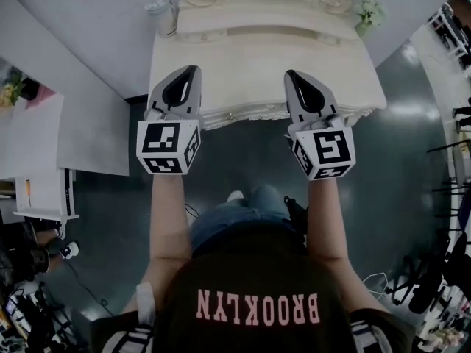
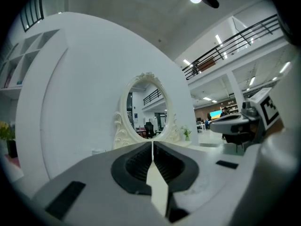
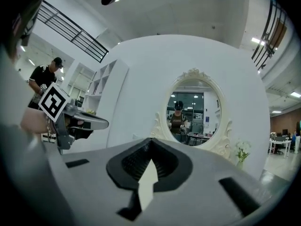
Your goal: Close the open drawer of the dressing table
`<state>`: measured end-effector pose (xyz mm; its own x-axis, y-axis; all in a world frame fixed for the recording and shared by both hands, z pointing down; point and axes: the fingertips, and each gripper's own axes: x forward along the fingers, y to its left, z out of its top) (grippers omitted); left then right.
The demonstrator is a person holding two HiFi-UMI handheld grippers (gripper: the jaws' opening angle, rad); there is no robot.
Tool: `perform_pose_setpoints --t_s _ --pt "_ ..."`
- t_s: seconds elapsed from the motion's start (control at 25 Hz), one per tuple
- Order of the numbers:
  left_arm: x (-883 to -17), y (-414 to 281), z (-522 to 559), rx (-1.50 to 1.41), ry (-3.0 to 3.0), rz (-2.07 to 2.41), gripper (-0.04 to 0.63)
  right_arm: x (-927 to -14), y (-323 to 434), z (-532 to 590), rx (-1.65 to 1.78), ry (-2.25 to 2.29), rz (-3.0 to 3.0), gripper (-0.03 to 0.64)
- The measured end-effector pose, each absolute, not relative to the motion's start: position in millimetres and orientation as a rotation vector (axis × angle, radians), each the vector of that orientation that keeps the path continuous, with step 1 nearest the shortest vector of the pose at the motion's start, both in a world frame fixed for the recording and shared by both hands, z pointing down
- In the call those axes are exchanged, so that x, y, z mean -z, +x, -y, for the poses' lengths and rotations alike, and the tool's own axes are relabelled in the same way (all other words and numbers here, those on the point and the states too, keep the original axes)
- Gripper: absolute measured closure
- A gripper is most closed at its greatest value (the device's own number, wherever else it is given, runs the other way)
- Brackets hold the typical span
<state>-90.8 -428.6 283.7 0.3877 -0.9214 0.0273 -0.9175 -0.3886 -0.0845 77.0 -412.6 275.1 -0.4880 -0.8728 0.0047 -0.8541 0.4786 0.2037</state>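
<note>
Holding left gripper (image 1: 193,70) and right gripper (image 1: 290,74) side by side over the dressing table (image 1: 250,68) front edge, fingers (image 2: 136,164) pressed together on nothing, drawer (image 1: 243,116) seemingly sitting flush under the counter, facing the mirror (image 3: 193,109).

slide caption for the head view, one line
Seen from above, a person holds the left gripper and right gripper, both shut and empty, over the front of a cream dressing table.

The person is stretching the left forearm (image 1: 168,219) and right forearm (image 1: 327,219) out ahead, side by side. The left gripper (image 1: 193,70) is pointing level, its fingers pressing together on nothing. The right gripper (image 1: 290,74) is matching it, its fingers meeting at the tips, empty.
</note>
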Motion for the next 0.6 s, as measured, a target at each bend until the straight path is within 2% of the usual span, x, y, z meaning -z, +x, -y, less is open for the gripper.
perform_pose_setpoints --t_s 0.24,0.6 --pt "-237 -93 422 0.047 -2.511 -1.682 0.583 -242 70 405 0.318 1.535 2.634 0.620" --pt "-219 -85 425 0.048 -2.545 -1.647 0.583 -222 67 412 0.301 1.538 2.668 0.620"
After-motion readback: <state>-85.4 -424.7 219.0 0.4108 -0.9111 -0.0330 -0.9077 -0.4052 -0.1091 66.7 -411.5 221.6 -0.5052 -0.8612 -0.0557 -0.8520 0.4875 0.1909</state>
